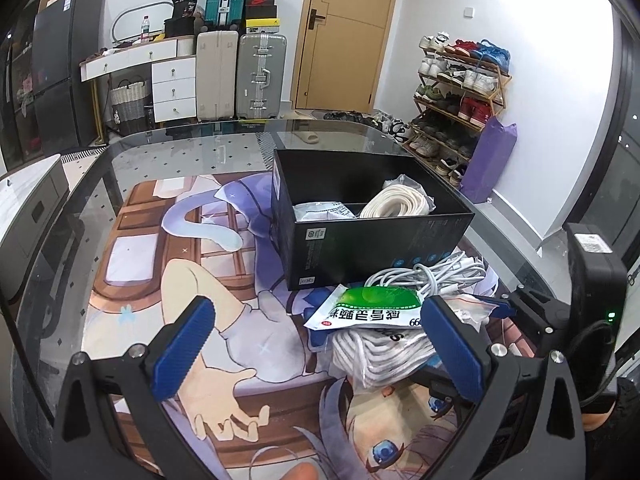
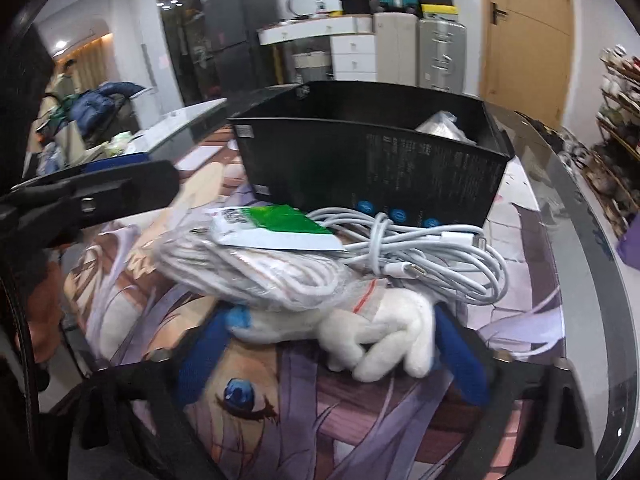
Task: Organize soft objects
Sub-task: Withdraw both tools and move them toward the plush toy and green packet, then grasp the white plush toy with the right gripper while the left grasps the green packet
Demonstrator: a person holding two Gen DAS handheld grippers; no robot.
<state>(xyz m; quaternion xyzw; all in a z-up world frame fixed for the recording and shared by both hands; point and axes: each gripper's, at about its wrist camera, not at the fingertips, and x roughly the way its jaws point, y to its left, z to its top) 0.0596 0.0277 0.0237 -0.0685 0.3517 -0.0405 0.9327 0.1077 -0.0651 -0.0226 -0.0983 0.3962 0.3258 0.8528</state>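
A black box stands on the printed mat and holds a coiled white strap and a grey packet. In front of it lies a pile: a green-and-white sachet, a bagged white rope and a white cable bundle. My left gripper is open, its right pad beside the rope bag. In the right wrist view the box, sachet, rope bag and cable show. My right gripper is open around a white plush toy lying on the mat.
The glass table carries the anime mat. The other gripper's black body is at the right edge. Suitcases, drawers, a door and a shoe rack stand behind the table.
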